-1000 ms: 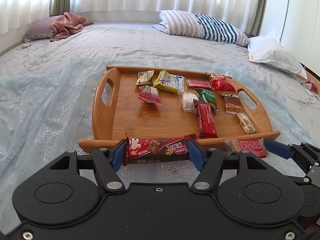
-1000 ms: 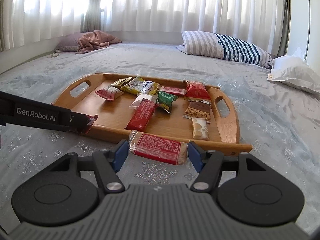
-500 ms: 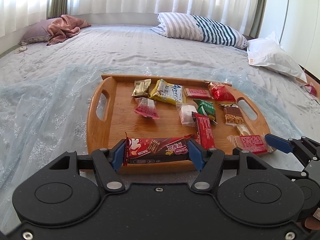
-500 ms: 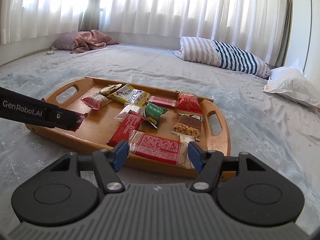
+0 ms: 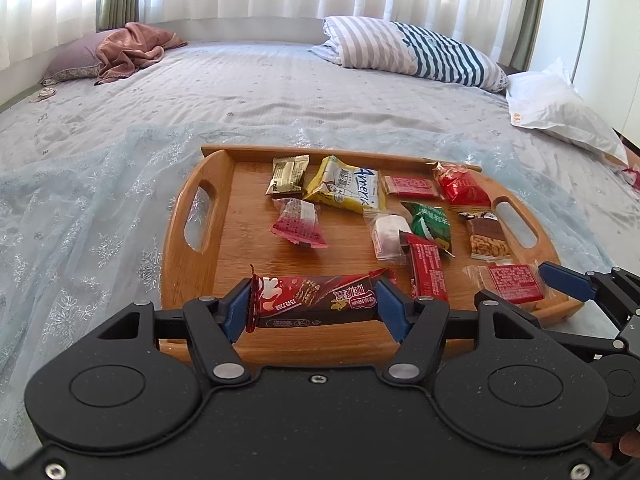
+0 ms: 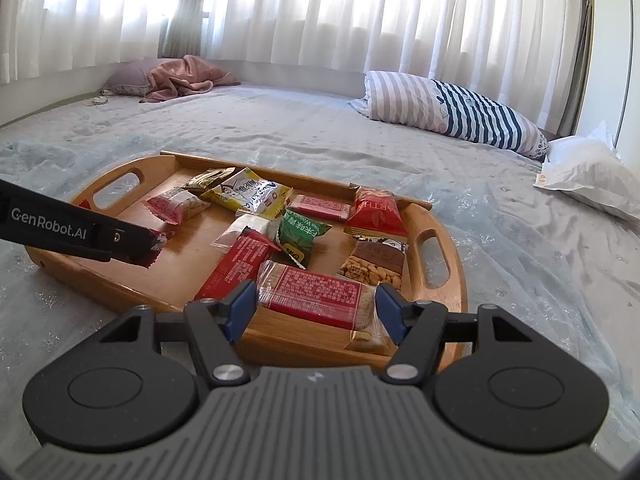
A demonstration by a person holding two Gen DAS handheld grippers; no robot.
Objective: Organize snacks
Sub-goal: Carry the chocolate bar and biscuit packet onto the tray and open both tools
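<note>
Bamboo oval tray with cut-out handles sits on the bed and carries roughly ten wrapped snacks, loosely scattered, none lined up. Left gripper: jaws clamped on a dark-red chocolate wafer bar, held over the tray's near edge. Right gripper: jaws clamped on a clear-wrapped red-label biscuit pack, over the tray's near right corner. Judgement: collection nearly done; these two await release, sorting untouched.

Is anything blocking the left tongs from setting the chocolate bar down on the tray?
Nothing visible: the chocolate bar in the left tongs hangs over bare wood at the tray's near left.
</note>
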